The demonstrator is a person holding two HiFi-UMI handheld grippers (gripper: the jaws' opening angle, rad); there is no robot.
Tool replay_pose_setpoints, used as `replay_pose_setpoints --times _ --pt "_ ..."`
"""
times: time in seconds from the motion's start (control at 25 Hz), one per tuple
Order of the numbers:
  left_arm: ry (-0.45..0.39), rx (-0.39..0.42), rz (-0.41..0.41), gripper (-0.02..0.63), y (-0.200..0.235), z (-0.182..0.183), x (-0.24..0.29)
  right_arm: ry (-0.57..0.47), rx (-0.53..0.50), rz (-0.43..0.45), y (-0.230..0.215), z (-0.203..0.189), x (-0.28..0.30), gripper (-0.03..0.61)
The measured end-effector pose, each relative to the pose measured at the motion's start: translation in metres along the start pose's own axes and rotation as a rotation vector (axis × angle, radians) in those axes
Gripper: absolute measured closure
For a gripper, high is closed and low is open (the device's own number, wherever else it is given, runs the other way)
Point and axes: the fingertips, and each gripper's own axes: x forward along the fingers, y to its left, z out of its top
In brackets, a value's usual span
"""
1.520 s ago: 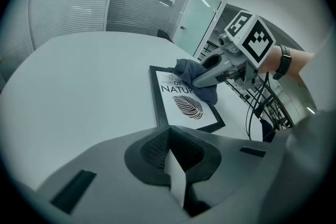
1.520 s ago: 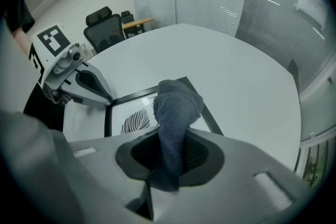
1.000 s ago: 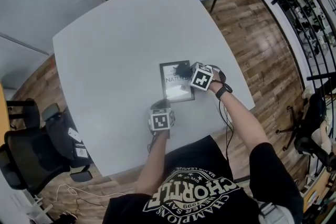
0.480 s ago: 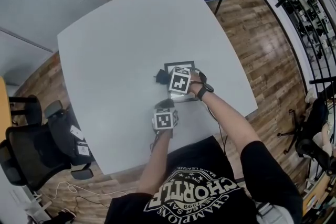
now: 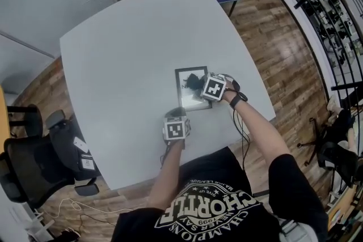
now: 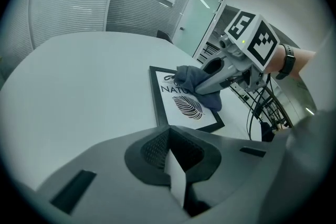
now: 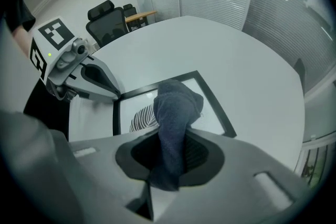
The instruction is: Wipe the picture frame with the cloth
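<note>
Your right gripper (image 7: 167, 168) clamping the cloth (image 7: 176, 110) on the picture frame (image 5: 189, 101), near the table's (image 5: 125, 54) right edge, your left gripper (image 6: 176, 173) sitting closed, empty.

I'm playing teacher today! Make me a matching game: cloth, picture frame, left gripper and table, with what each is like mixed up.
1 cloth
2 picture frame
3 left gripper
4 table

A white top
B jaws shut, nothing in them
C lying flat, black rim
D pinched in the jaws of the right gripper

Pairs: 1-D, 2-C, 3-B, 4-A
</note>
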Motion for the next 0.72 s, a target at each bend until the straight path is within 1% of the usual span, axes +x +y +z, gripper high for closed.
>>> replay_pose_setpoints --times 0.16,0.24,0.32,0.4,0.52,0.6,0.72 --pt "0.000 0.005 -0.001 0.607 -0.001 0.001 0.000 0.033 0.032 -0.040 -0.011 -0.032 -0.010 0.502" --pt "-0.002 0.006 0.008 0.608 -0.001 0.003 -0.002 0.046 0.101 -0.044 -0.014 -0.050 -0.010 0.502" --pt "-0.004 0.008 0.018 0.607 -0.001 0.006 -0.006 0.028 0.149 -0.048 -0.018 -0.057 -0.010 0.502" --pt "-0.003 0.012 0.007 0.608 -0.001 0.004 -0.002 0.020 0.159 -0.049 -0.020 -0.055 -0.009 0.502" --pt "0.000 0.015 -0.003 0.609 -0.002 0.001 0.001 0.049 0.157 -0.038 -0.017 -0.051 -0.010 0.502" --pt "0.006 0.011 -0.004 0.607 -0.003 0.001 0.000 0.017 0.137 -0.028 -0.014 -0.034 -0.012 0.502" --pt "0.003 0.004 -0.011 0.608 -0.004 0.003 -0.003 -0.049 0.096 -0.003 -0.004 0.003 -0.014 0.502"
